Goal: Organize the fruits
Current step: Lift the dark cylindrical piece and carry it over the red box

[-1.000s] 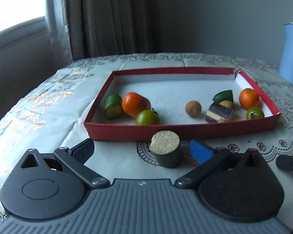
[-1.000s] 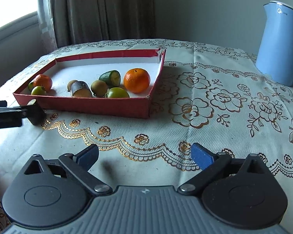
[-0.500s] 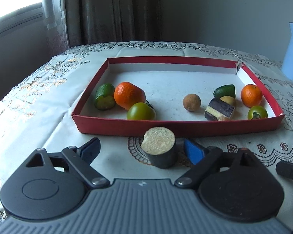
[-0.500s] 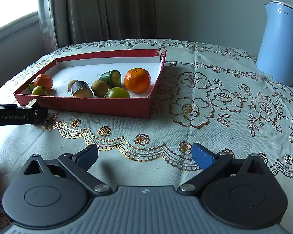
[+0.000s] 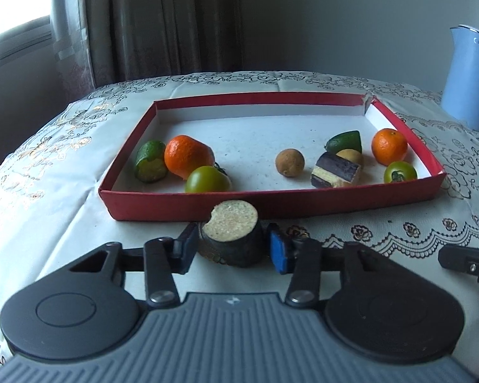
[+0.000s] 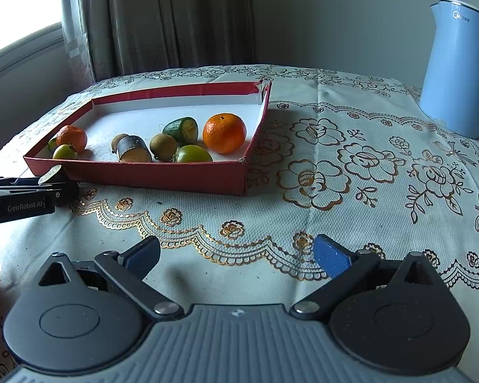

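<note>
We find the left gripper [image 5: 231, 247] closed around a dark stub [image 5: 231, 236] on the tablecloth [image 5: 48, 191], just outside the red tray [image 5: 271, 206], presumably for lifting in. Right gripper [image 6: 236, 257] hangs wide open, empty.

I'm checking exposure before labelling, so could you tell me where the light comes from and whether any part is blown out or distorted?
Left wrist view: daylight enters from the window at far left, which is washed out; the red tray bows from fisheye. Right wrist view: the window is again overexposed, the kettle evenly lit, and the corners are dark.
</note>
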The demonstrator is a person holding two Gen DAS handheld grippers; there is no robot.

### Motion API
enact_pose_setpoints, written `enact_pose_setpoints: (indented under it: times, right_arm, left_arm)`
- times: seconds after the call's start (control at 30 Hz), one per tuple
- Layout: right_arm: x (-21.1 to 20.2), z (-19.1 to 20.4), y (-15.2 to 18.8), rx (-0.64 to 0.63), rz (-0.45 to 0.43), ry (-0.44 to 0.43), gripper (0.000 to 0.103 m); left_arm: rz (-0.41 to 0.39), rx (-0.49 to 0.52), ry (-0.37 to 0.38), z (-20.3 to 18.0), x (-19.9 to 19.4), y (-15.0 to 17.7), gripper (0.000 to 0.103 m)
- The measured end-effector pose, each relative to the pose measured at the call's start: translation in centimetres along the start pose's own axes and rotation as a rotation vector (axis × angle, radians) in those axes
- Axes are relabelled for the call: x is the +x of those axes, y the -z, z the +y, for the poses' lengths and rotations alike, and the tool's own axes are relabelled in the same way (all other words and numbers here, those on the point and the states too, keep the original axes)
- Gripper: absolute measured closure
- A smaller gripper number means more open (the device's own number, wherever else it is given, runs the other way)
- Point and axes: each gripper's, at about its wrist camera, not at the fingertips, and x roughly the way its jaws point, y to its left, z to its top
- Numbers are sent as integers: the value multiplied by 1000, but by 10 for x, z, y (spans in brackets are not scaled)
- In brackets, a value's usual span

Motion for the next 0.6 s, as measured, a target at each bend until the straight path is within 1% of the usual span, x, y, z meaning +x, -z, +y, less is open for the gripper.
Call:
enact_pose_setpoints:
  times: [0.03,0.07,0.13,0.33,0.6]
  right_arm:
    - [0,0,0,0,0,0,0]
    - [0,0,0,1,0,-1,0]
    - [0,0,0,3,-1,-2,0]
    - [0,-1,0,6,-2,-4,0]
    - [0,-1,0,5,-2,-4,0]
  left_arm:
    - [-2,3,3,-1,0,0,64]
    - [-4,8,2,-2,-1,0,64]
    - [-10,13,-29,-3,-1,1,67]
    - [-19,-16,-46,2,-4,1,68]
    - [-46,3,-76,-1,-9,1,72]
